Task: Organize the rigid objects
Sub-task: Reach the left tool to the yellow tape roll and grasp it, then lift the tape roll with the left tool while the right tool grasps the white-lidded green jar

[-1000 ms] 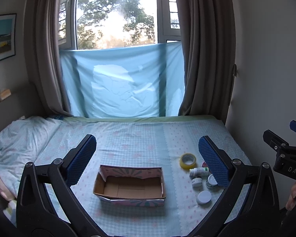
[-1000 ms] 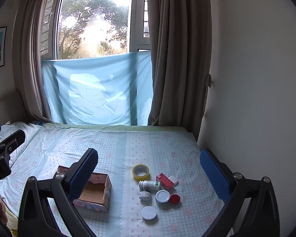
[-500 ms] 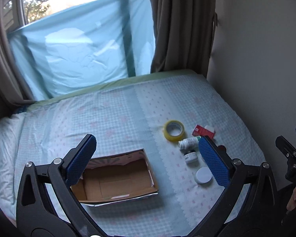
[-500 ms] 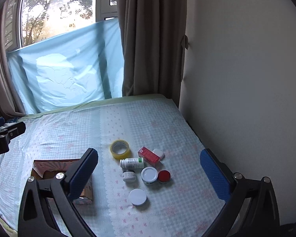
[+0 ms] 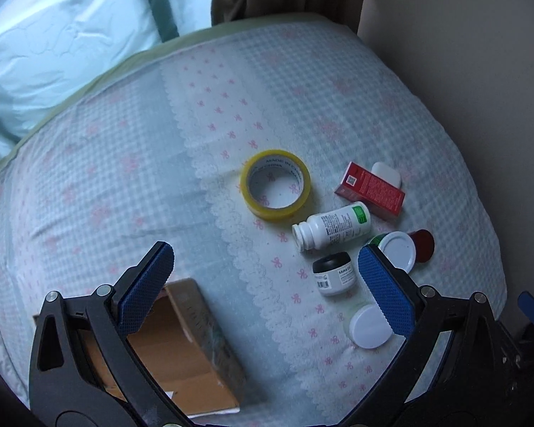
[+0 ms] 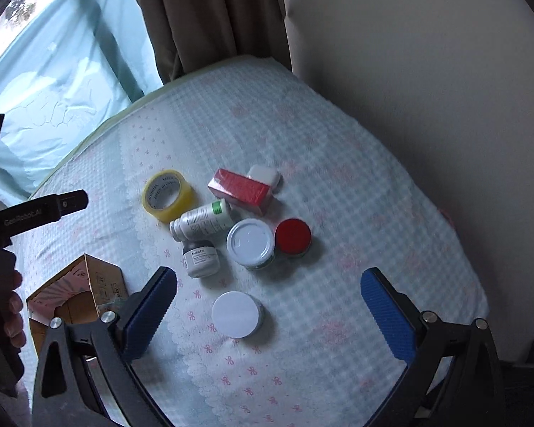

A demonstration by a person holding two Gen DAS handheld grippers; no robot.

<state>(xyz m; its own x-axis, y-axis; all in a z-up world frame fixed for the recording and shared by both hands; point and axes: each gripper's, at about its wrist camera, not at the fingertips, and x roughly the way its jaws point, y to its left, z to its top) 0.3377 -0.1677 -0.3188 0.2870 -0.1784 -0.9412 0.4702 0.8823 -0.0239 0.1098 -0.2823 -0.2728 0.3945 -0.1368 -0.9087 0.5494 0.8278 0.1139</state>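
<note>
R wrist: 1 tape roll, 1 box.

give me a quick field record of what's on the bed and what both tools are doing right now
surface: bed sheet, checked with pink bows
container: cardboard box, open, nothing seen inside
loose items: yellow tape roll; red carton; white bottle lying on its side; small dark-capped jar; white-lidded jar; red-lidded jar; flat white-lidded tub
left tool: open, holding nothing, above box and items
right tool: open, holding nothing, framing the tub
</note>
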